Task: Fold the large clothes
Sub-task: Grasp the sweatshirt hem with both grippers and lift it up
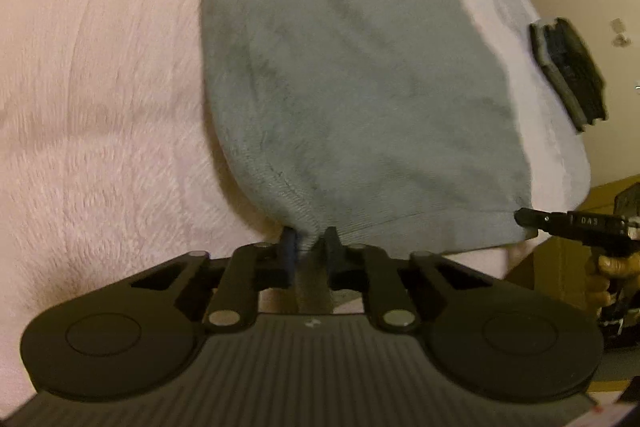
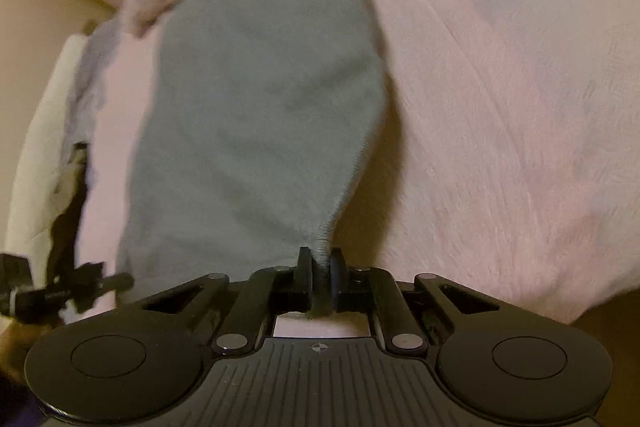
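- At 6 o'clock, our left gripper (image 1: 311, 241) and right gripper (image 2: 320, 263) each pinch the grey garment's (image 1: 360, 87) ribbed hem.
- Soft, limp fabric; we'd hold its 2 corners.

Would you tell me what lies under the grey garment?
The grey garment rests on a fluffy pink blanket, which shows along both its sides. Whatever lies directly beneath the cloth is covered.

wrist views — close, downward, sharing garment (image 1: 352, 87)

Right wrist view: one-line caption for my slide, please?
Right gripper shut on ribbed hem corner of grey fleece garment lying on pink fuzzy blanket.
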Motion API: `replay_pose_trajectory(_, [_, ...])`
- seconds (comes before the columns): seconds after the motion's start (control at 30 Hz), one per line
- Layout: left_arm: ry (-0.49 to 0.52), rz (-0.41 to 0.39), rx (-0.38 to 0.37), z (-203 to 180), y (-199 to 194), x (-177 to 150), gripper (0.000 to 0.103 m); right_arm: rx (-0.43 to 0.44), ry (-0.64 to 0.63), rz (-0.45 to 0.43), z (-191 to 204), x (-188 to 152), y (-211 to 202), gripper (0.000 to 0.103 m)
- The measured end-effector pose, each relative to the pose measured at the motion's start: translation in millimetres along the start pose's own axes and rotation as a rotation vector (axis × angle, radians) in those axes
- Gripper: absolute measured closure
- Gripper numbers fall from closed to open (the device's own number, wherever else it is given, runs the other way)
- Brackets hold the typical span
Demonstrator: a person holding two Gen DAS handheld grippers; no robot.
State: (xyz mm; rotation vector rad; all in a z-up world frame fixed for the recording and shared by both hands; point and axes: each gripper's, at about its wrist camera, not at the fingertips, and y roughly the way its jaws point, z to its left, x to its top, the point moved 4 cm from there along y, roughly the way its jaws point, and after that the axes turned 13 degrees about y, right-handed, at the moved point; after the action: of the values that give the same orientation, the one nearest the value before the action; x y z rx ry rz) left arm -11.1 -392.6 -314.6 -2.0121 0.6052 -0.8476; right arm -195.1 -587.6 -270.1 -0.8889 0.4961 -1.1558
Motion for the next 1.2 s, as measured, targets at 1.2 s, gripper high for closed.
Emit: replay_pose_trajectory(1.2, [0.232, -0.946, -0.063, -167.7, -362.8, 305.4, 0.098, 0.616, -0.293, -0.584, 246.1, 262.6, -298.3, 0.099])
